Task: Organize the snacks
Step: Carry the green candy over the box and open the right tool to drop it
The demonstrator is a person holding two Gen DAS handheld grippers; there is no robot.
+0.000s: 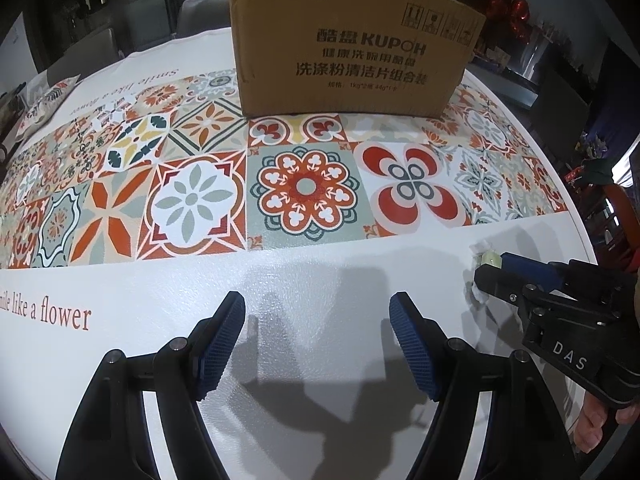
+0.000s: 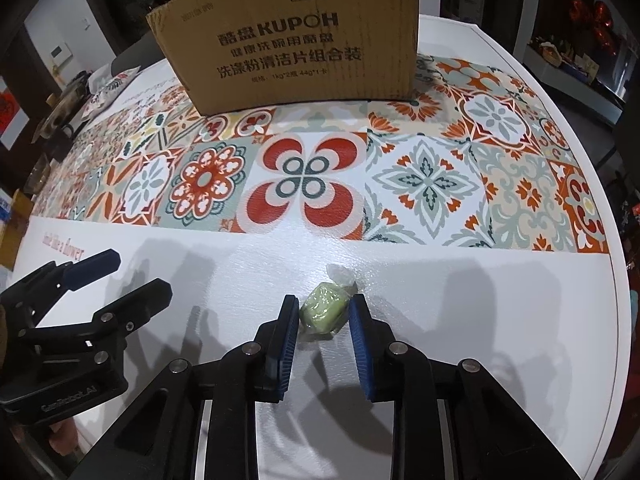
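Note:
A small green snack in clear wrap [image 2: 323, 309] lies on the white table strip. My right gripper [image 2: 324, 312] is open, its blue pads [image 2: 289, 322] on either side of the snack, close to it but with small gaps. From the left wrist view the snack [image 1: 489, 258] shows at the right gripper's tips [image 1: 486, 270]. My left gripper [image 1: 318, 312] is open and empty over bare white table; it shows at the left in the right wrist view [image 2: 138, 274]. A brown KUPOH cardboard box [image 1: 352, 44] stands upright at the back, also in the right wrist view [image 2: 296, 36].
A patterned tile mat [image 1: 304, 184] covers the table's middle. Patterned packets [image 1: 44, 100] and small items lie at the far left. The table edge [image 2: 616, 280] curves down the right. Chairs and dark furniture stand behind the box.

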